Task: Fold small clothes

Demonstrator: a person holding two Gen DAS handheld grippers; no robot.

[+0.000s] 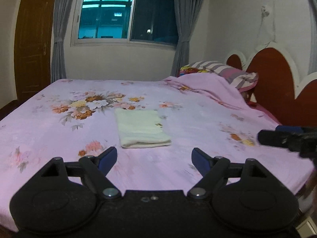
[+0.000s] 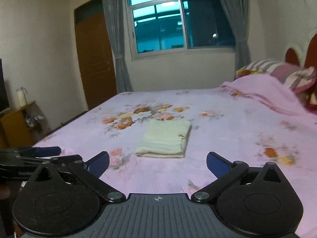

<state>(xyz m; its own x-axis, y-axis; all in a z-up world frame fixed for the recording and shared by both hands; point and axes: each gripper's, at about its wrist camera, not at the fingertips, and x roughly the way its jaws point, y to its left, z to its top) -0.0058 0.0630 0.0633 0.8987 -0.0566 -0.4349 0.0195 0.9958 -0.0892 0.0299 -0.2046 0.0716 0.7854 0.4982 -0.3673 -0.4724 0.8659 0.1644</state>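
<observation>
No readable text, labels, brands or numbers anywhere, distant sign through the window too blurred

Bedroom, dim indoor light — white walls, big window w/ grey curtains tied back, brown door. Bed in pink floral sheet, red scalloped headboard, striped pillow — wooden side cabinet at left.
</observation>
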